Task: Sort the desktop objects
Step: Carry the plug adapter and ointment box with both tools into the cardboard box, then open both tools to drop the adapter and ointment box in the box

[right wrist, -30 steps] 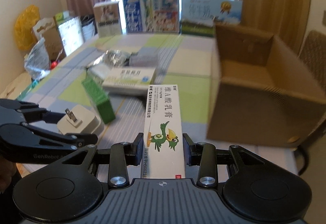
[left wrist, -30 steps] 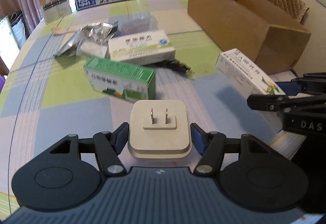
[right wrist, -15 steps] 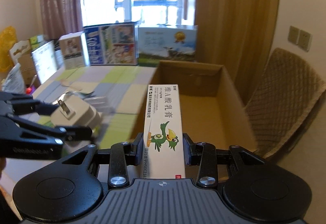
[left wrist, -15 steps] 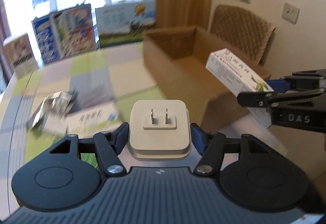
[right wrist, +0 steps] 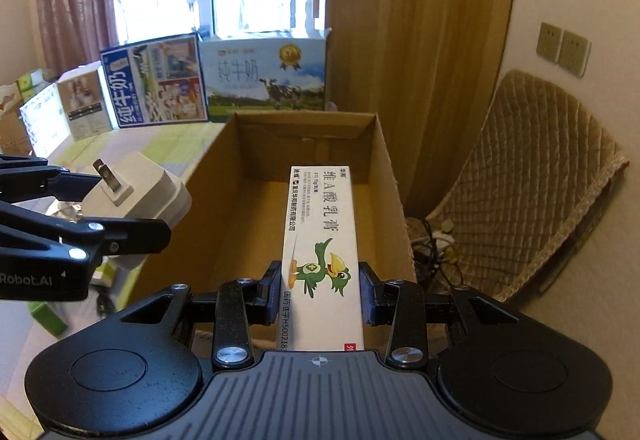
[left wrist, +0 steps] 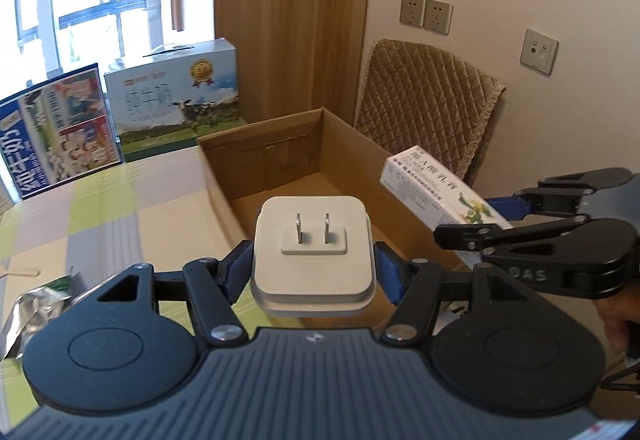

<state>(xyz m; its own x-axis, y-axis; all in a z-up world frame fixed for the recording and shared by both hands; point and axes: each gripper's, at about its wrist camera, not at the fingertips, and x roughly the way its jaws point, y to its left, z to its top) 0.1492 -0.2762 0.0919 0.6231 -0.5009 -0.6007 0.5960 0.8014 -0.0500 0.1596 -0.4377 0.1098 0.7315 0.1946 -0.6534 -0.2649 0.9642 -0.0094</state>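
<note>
On my left wrist view, my left tool (left wrist: 313, 268) clamps a smooth, rounded-square white plug adapter (left wrist: 313, 254), prongs up, above the open cardboard box (left wrist: 280, 156). On the right view, my right tool (right wrist: 320, 296) grips a slim glossy ointment carton (right wrist: 320, 240), angled down over the box.

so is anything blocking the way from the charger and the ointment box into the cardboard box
Nothing visible does. The cardboard box is open at the top and looks empty where its floor shows. The charger in the left gripper and the ointment box in the right gripper are both at its near edge.
</note>
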